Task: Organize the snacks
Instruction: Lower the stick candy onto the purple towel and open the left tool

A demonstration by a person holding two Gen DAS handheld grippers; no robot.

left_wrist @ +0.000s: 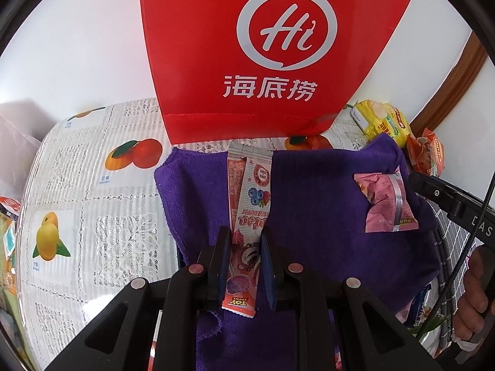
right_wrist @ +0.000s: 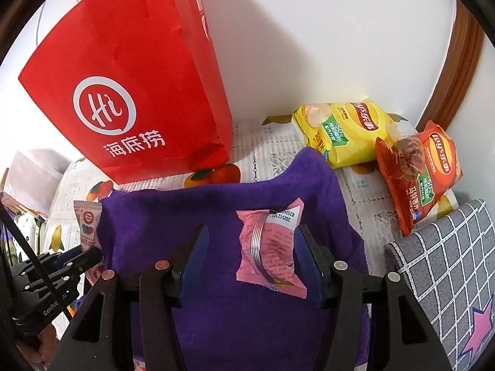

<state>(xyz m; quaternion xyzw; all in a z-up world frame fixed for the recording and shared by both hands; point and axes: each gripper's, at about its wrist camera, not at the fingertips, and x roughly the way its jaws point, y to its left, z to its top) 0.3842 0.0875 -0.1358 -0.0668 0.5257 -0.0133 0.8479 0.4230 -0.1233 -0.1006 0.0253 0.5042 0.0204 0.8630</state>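
A long pink-and-white snack stick (left_wrist: pixel 247 216) lies lengthwise on the purple cloth (left_wrist: pixel 324 185), and my left gripper (left_wrist: pixel 246 247) is shut on its lower half. To the right, a small pink packet (left_wrist: pixel 386 204) rests flat on the same cloth. In the right wrist view that pink packet (right_wrist: pixel 269 247) lies between the jaws of my right gripper (right_wrist: pixel 253 232), which are opening. The left pad stands well clear of it and the right pad is at its edge. A red paper bag (right_wrist: pixel 130 92) stands upright behind the cloth.
A yellow chips bag (right_wrist: pixel 343 133) and an orange chips bag (right_wrist: pixel 423 173) lie at the back right near the wall. A grey checked cushion (right_wrist: pixel 448 262) borders the right side. The fruit-print tablecloth (left_wrist: pixel 77 185) stretches left. A person's hand (left_wrist: pixel 473 293) holds the right gripper.
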